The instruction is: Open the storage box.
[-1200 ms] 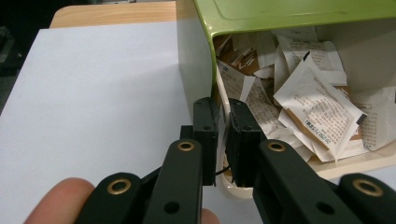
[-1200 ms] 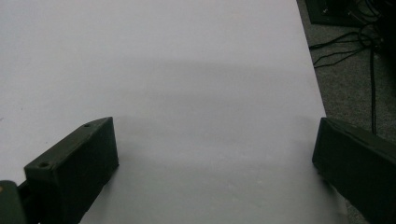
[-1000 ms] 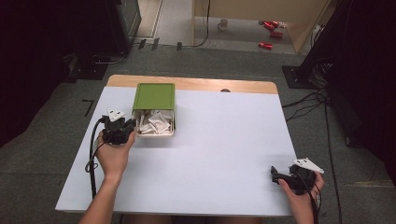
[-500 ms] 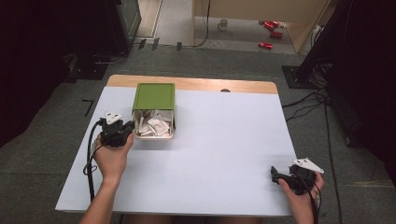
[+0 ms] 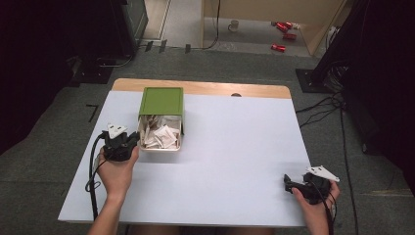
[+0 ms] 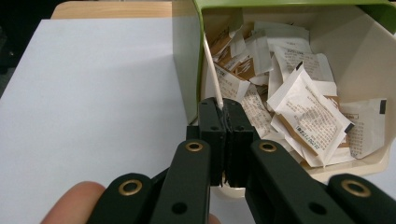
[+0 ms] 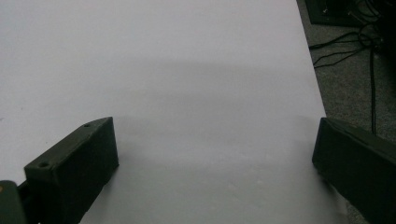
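Because the left gripper (image 6: 223,140) clamps the thin, stiff rim of the light, packet-filled box (image 5: 161,102) near the table's (image 5: 235,147) far left corner, grip that rim squarely; the right gripper (image 5: 293,185) stands apart.

We see our right gripper (image 7: 217,163) with its two black jaws standing wide apart, one at the lower left and one at the lower right, nothing between them. The white table (image 7: 163,70) stretches beneath and beyond; past its right edge lie grey floor (image 7: 345,93) and black cables (image 7: 359,46).
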The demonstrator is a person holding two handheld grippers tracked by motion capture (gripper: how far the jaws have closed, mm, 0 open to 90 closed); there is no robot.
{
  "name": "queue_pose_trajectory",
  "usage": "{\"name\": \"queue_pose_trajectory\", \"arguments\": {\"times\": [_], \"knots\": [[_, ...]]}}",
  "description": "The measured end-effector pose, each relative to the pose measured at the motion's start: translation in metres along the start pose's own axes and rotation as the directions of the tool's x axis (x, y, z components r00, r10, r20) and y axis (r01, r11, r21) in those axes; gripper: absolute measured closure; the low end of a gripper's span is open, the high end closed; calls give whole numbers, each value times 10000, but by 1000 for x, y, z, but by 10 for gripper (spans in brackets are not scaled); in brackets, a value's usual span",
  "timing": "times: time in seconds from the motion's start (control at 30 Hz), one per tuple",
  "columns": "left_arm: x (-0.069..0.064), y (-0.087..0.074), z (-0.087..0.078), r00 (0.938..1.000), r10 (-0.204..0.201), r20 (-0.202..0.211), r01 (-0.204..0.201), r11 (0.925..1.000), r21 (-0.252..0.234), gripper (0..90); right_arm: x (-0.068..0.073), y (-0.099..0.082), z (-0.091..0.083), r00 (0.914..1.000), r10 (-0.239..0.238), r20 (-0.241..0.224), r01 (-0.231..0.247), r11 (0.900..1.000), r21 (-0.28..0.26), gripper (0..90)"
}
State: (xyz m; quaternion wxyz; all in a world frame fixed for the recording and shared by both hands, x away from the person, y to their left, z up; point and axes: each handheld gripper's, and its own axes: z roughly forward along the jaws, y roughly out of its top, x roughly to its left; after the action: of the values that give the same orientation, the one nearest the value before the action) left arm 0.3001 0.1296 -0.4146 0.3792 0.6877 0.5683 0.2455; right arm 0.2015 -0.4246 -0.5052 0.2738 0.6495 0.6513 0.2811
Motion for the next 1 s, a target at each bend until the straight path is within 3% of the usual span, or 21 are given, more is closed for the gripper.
{"name": "queue_pose_trajectory", "arguments": {"times": [1.0], "knots": [[0,-22,-26,9997,-231,50,232,9994,-258,900,0,0,0,10000,-1,-2,1,10000,-7,0]]}}
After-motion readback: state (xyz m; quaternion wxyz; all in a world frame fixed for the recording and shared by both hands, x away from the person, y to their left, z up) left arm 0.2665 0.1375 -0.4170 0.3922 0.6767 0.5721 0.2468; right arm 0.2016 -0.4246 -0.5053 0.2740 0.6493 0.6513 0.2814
